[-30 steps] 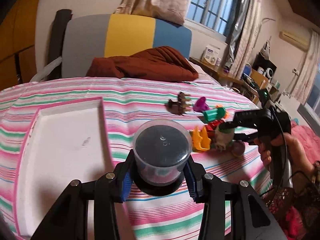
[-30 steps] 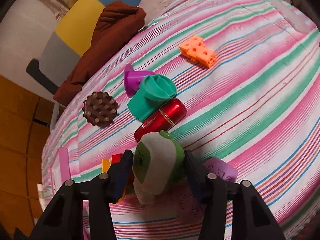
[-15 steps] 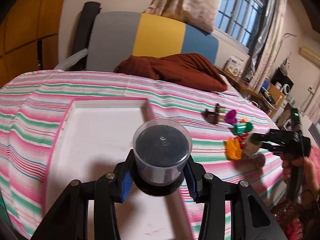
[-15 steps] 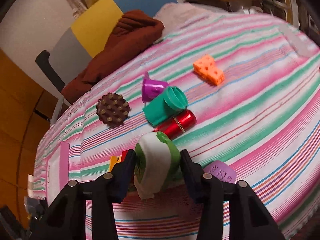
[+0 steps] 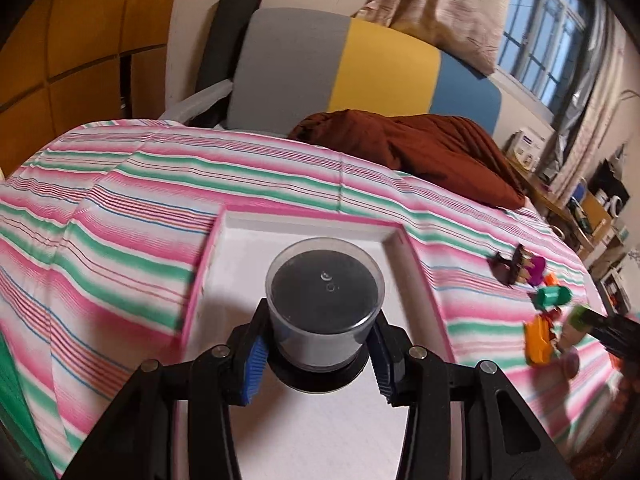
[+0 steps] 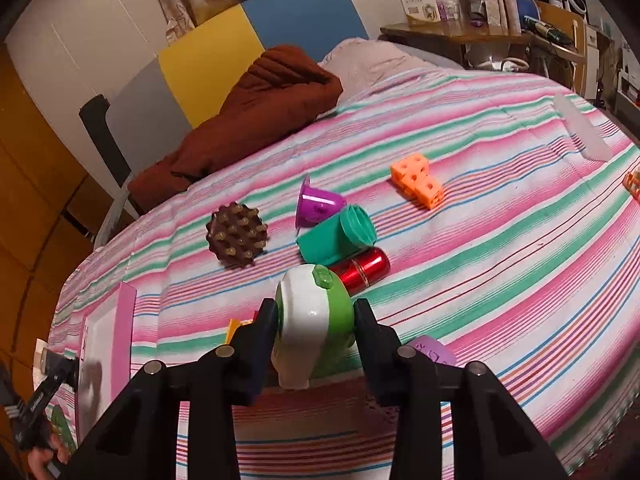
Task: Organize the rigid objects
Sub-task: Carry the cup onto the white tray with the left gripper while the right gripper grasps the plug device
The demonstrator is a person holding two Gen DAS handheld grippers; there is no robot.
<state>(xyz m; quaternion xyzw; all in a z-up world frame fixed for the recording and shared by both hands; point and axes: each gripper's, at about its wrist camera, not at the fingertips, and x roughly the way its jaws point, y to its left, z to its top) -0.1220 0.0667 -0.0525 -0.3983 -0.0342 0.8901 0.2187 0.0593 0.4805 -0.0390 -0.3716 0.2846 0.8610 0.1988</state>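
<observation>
**Over the Tray, Both Grippers Loaded**

Above the pink-rimmed white tray (image 5: 416, 248) on the striped bed (image 6: 500, 240), the left gripper (image 5: 320, 354) clamps a clear plastic cup with a black base (image 5: 323, 304). The right gripper (image 6: 316, 338) grips a green-and-white toy (image 6: 314, 312) over the bedspread. Beyond it lie a red cylinder (image 6: 362, 270), teal cup (image 6: 338, 236), purple cone (image 6: 318, 205), brown studded disc (image 6: 237, 236) and orange cubes (image 6: 418, 180), near one another.

A home bedroom: striped bedspread (image 5: 200, 200), padded headboard (image 5: 360, 76), curtained window (image 5: 548, 36)
</observation>
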